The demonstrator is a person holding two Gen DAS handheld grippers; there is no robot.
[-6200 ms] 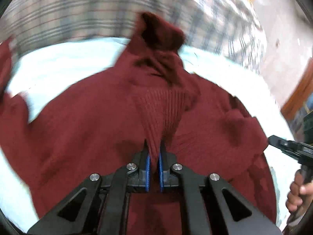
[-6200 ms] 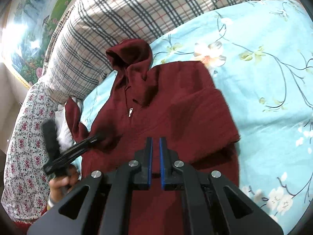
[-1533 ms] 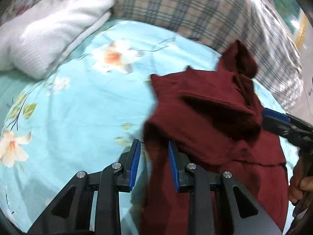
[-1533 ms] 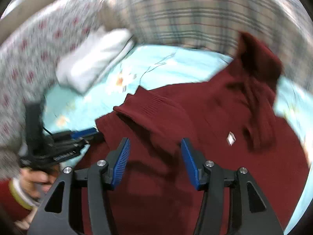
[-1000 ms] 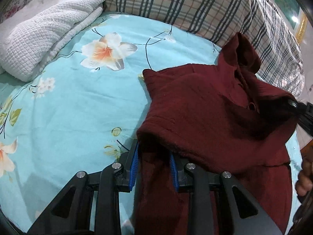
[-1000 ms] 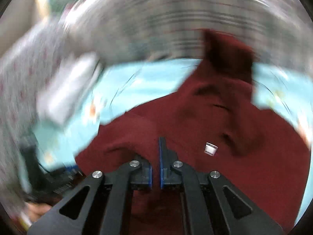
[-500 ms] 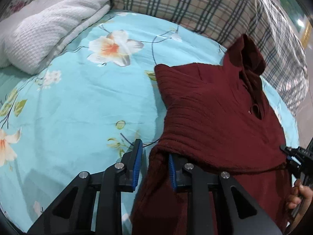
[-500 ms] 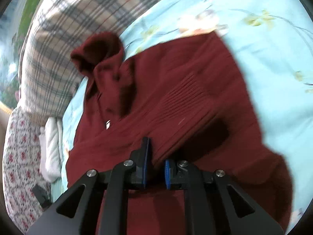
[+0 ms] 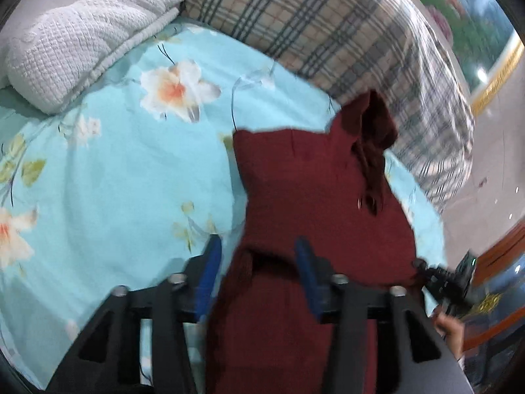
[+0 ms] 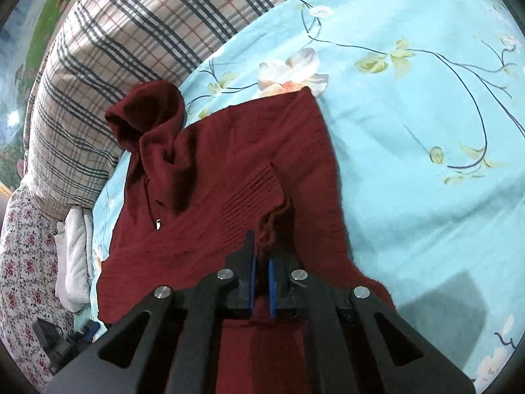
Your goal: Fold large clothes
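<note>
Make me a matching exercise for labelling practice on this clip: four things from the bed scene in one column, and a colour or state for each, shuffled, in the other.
Things:
1. hoodie
2. left gripper
3. right gripper
4. blanket

States:
A. white and waffle-textured, folded at the edge of the bed
B. fingers spread wide, fabric lying between them
C. dark red, lying on the floral sheet with its hood against the plaid pillow
D. fingers nearly closed, pinching a ribbed edge

Pairs: 1-C, 2-B, 3-D, 4-A
</note>
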